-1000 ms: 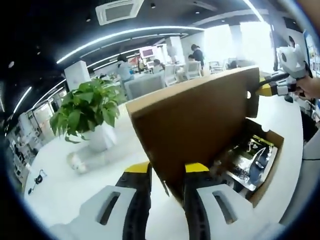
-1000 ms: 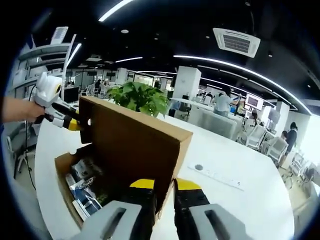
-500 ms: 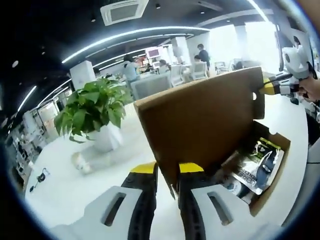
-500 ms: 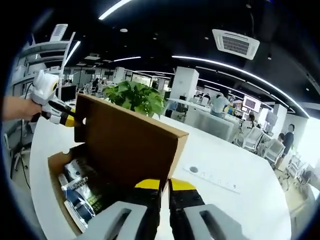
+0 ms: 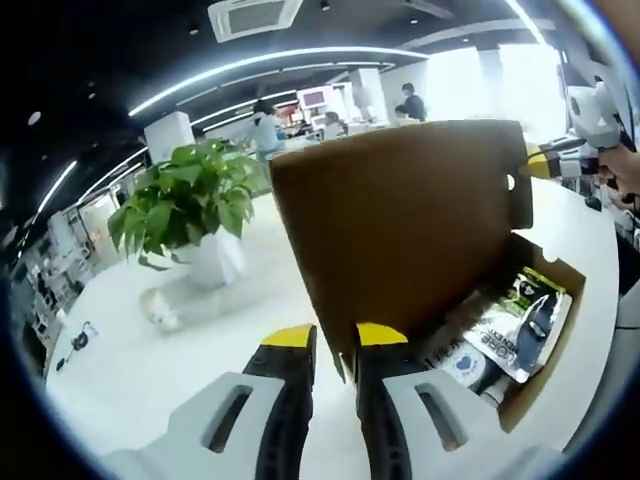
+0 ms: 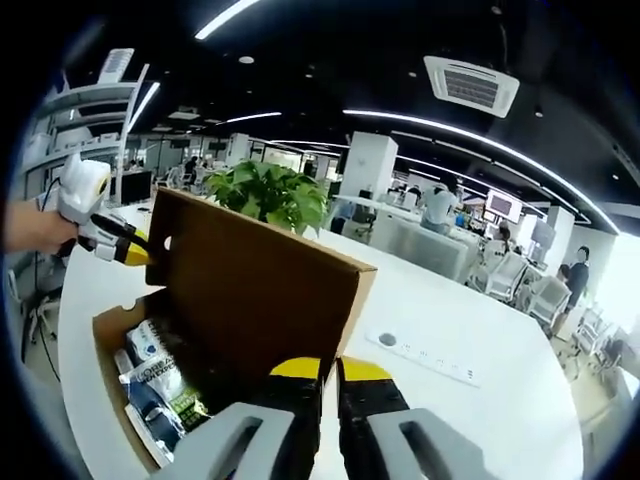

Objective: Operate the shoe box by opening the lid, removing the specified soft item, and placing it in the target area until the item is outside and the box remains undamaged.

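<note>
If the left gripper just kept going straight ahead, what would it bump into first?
Probably nothing new: the left gripper already pinches the raised cardboard lid at its edge, so the lid itself lies in its path. Beyond is white table.

Left gripper view: we look from one end of the raised lid point(image 5: 400, 240), close against its edge, facing the potted plant point(image 5: 185, 215) and the white table point(image 5: 150, 370).
Right gripper view: we sit at the lid's point(image 6: 255, 285) opposite end, equally near, looking back along it over the table point(image 6: 480, 400).
Shared: both see the lid, the open shoe box point(image 5: 555, 330) point(image 6: 110, 340) and the plant point(image 6: 270, 195); each sees the other gripper point(image 5: 545, 165) point(image 6: 125, 250) at the far corner.
</note>
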`<state>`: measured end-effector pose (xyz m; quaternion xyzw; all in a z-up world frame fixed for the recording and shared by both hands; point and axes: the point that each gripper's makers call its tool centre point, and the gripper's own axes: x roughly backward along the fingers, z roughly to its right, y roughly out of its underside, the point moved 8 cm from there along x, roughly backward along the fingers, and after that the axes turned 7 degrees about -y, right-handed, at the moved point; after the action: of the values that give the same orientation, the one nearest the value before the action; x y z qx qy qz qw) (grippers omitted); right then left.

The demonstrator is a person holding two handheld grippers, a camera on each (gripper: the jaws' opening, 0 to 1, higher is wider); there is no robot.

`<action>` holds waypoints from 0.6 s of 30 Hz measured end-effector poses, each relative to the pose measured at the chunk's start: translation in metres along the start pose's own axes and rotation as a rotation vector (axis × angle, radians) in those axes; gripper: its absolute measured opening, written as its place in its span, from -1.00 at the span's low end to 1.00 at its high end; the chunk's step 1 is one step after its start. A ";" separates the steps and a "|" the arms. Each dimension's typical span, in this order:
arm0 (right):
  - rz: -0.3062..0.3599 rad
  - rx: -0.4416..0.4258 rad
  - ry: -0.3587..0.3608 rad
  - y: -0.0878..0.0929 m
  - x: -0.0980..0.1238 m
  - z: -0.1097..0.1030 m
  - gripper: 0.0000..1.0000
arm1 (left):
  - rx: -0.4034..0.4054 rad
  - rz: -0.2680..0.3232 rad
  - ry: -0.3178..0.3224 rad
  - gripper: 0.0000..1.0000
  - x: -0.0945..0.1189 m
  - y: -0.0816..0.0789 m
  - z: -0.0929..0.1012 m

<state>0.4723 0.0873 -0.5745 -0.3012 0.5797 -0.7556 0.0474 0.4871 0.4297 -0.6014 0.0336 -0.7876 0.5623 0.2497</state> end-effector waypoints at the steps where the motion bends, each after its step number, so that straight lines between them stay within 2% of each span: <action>1: 0.000 0.000 -0.001 0.000 0.000 0.000 -1.00 | 0.005 -0.004 0.001 -0.75 0.000 0.002 0.001; 6: 0.000 -0.008 -0.003 0.000 -0.002 0.002 -1.00 | 0.007 -0.019 -0.001 -0.75 -0.001 0.007 0.003; 18: -0.002 -0.023 -0.005 -0.001 -0.008 0.007 -1.00 | 0.076 -0.040 -0.012 -0.75 -0.004 0.022 0.005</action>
<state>0.4827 0.0853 -0.5754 -0.3044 0.5881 -0.7480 0.0447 0.4815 0.4323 -0.6233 0.0623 -0.7663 0.5865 0.2549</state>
